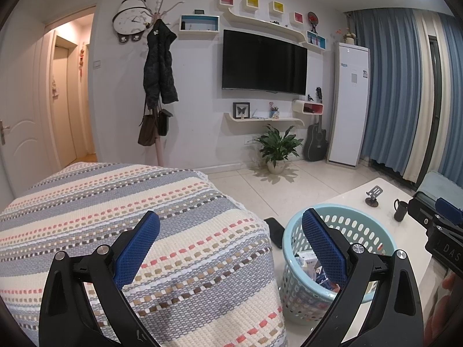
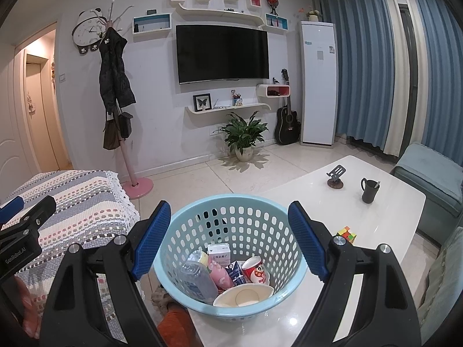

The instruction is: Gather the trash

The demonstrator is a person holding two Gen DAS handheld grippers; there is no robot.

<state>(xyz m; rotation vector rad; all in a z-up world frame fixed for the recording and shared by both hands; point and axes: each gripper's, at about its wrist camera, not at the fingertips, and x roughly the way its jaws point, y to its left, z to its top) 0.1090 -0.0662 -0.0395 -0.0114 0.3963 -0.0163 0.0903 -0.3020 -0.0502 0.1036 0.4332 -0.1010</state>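
Your left wrist camera looks over the striped woven bedspread (image 1: pixel 130 231) toward the wall-mounted black television (image 1: pixel 264 61); your right sits close above the pale blue perforated plastic basket (image 2: pixel 231 225) on the glossy white desk (image 2: pixel 376 211). Both share these.

Both tongs, left tongs (image 1: pixel 231 240) and right tongs (image 2: pixel 228 231), have black arms, silver screws and blue textured pads (white "GenRobot.AI" lettering).

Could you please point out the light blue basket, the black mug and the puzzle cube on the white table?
light blue basket (image 2: pixel 231 219): right wrist view, far inner wall.
black mug (image 2: pixel 369 192): right wrist view, its side.
puzzle cube (image 2: pixel 346 234): right wrist view, its top face.
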